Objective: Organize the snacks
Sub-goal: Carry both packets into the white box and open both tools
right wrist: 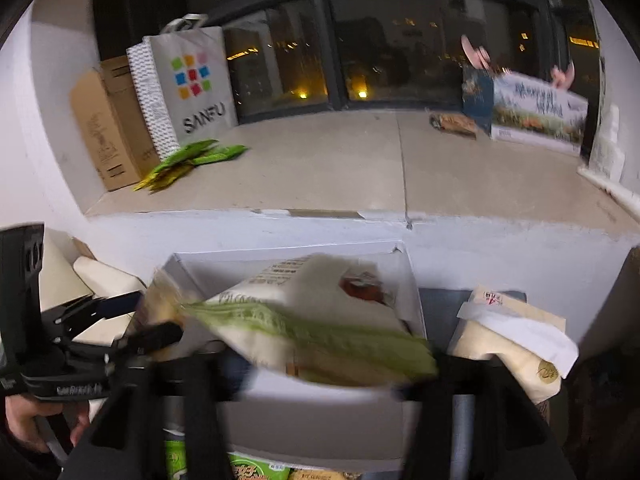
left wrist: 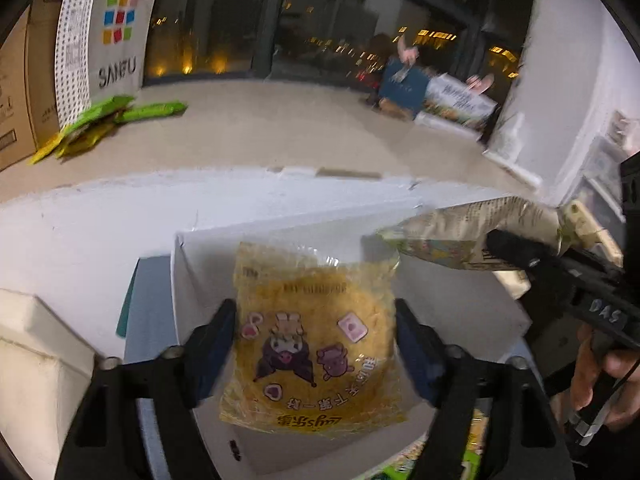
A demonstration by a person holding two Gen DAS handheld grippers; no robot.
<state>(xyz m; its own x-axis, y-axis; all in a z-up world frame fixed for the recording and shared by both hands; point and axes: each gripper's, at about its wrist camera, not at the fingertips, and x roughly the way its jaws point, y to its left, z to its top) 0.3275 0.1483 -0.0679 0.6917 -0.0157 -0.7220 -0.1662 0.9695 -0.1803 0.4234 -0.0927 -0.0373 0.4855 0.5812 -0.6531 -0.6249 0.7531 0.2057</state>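
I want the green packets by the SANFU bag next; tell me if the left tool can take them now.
Probably not: the left tool is shut on the yellow snack bag, and the green packets lie far off.

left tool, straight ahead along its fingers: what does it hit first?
Probably the white box's far wall. The left tool, shut on the yellow snack bag, points into that open box; the white ledge lies beyond. Depth is uncertain.

Left claw (left wrist: 316, 344) grips a yellow snack packet (left wrist: 316, 336) over a white box (left wrist: 208, 264).
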